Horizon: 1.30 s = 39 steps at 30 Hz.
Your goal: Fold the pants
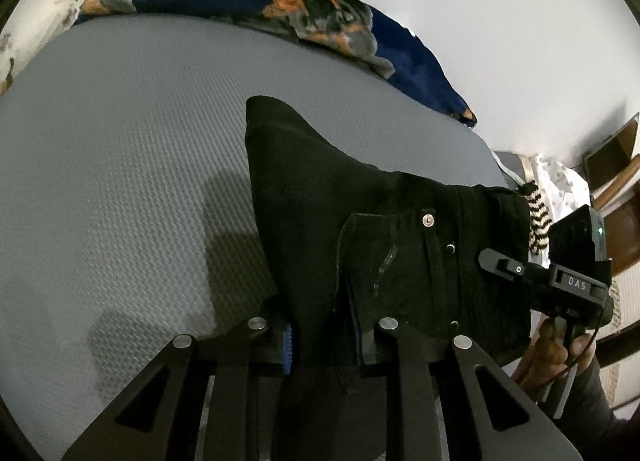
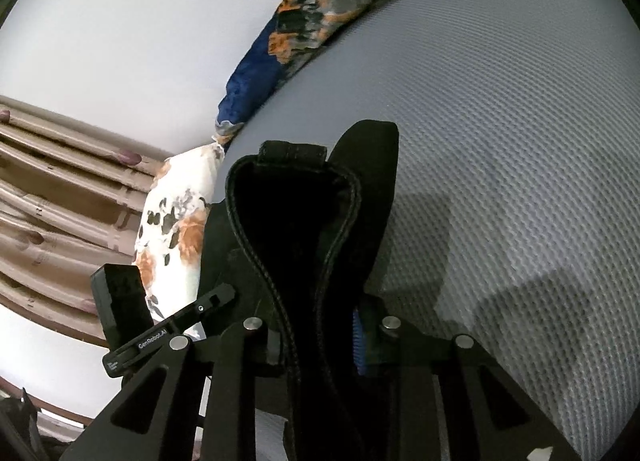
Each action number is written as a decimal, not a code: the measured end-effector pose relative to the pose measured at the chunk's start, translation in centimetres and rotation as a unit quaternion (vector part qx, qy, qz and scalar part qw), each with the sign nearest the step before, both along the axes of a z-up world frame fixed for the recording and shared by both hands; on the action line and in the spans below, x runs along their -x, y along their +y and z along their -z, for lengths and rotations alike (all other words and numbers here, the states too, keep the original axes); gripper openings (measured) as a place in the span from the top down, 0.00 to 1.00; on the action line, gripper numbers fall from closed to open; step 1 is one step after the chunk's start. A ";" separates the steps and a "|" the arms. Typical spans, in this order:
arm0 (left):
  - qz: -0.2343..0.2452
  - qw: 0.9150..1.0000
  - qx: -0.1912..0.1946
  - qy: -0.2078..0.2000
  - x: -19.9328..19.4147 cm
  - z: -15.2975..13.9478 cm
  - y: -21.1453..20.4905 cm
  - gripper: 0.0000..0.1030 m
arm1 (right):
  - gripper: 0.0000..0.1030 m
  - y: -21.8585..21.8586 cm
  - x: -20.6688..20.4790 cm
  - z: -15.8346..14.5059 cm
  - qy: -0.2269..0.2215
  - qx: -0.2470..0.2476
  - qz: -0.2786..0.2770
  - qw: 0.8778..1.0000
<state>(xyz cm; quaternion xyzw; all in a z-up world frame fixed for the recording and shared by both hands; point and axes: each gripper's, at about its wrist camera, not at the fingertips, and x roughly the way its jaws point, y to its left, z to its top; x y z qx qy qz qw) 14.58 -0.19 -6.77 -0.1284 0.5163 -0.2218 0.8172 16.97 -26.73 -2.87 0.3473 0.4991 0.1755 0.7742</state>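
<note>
Grey mattress [image 1: 120, 181] lies under the black pants [image 1: 360, 221], which hang at 6 o'clock, lifted w/ no finished fold visible; judging by that, most folding is left. Left gripper [image 1: 324, 345] is clamped on the waist fabric, right gripper [image 2: 320, 341] clamped on the waistband.

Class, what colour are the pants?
Black pants, clearest in the left wrist view.

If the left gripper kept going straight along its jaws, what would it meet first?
The left gripper is already shut on the black pants, so the cloth goes with it. Past that, the line seems to reach the grey mattress, then the floral blanket; depth is unclear.
</note>
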 end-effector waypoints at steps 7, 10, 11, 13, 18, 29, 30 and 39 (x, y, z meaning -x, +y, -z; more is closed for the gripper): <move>-0.014 1.000 -0.009 -0.015 -2.1 -1.0 0.8 0.79 | 0.78 0.9 -2.8 -0.1 -0.010 -0.007 -0.007 1.000; -0.015 1.000 -0.016 -0.016 -3.7 -1.2 1.1 0.79 | 0.78 1.2 -4.4 0.2 -0.008 -0.007 -0.009 1.000; -0.016 1.000 -0.018 -0.017 -4.2 -1.2 1.0 0.79 | 0.78 1.3 -4.8 0.3 -0.007 -0.006 -0.010 1.000; -0.018 1.000 -0.019 -0.017 -5.3 -1.1 1.1 0.79 | 0.78 1.3 -6.2 0.5 -0.003 -0.006 -0.008 1.000; -0.022 0.999 -0.024 -0.017 -8.4 -0.6 0.8 0.79 | 0.78 1.4 -9.4 0.8 0.001 0.003 -0.010 1.000; -0.037 0.998 -0.043 -0.022 -14.1 0.8 0.9 0.79 | 0.78 1.8 -14.7 1.7 -0.001 0.029 -0.007 1.000; -0.037 0.998 -0.046 -0.021 -14.4 1.0 0.9 0.79 | 0.78 1.9 -15.0 1.8 -0.001 0.031 -0.007 0.999; -0.046 0.996 -0.079 -0.010 -15.6 4.3 1.3 0.75 | 0.69 1.8 -15.7 4.3 0.009 0.106 0.013 0.994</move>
